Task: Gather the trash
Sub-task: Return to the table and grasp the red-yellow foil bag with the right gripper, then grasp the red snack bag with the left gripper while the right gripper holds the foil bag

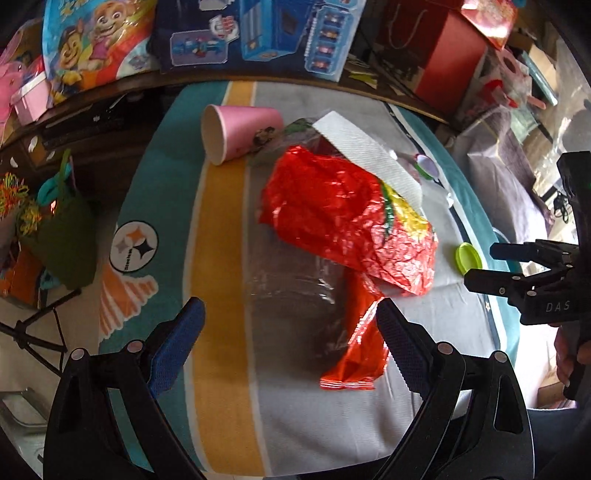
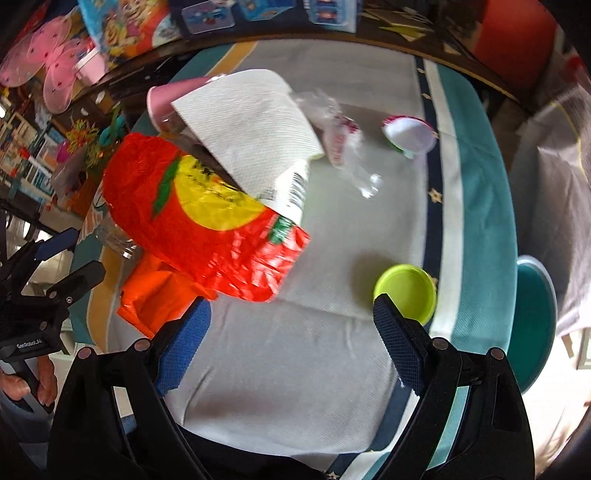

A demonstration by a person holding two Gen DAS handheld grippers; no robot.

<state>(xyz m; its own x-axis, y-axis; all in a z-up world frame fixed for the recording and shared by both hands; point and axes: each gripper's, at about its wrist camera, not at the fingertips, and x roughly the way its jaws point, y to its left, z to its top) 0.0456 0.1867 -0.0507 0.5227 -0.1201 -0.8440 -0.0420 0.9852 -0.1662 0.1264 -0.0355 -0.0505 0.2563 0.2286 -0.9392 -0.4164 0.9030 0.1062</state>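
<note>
A heap of trash lies on the striped tablecloth (image 1: 221, 258). In it are a crumpled red foil bag (image 1: 347, 221) (image 2: 207, 229), a white paper towel (image 1: 365, 155) (image 2: 251, 125) on top, a tipped pink paper cup (image 1: 240, 129) (image 2: 166, 99) and crinkled clear plastic (image 1: 291, 284). An orange-red wrapper (image 1: 354, 354) (image 2: 159, 295) sticks out below the bag. A green lid (image 1: 468, 258) (image 2: 404, 288) lies apart to the right. My left gripper (image 1: 291, 332) hovers open over the clear plastic and the wrapper. My right gripper (image 2: 291, 332) hovers open, holding nothing, with the lid by its right finger.
A clear wrapper (image 2: 340, 136) and a small white-and-pink cup (image 2: 408, 134) lie farther back. Toy boxes (image 1: 280, 33) and a red gift bag (image 1: 439, 48) line the shelf behind. A green bag (image 1: 66, 236) hangs left. A teal seat (image 2: 535, 321) stands right of the table.
</note>
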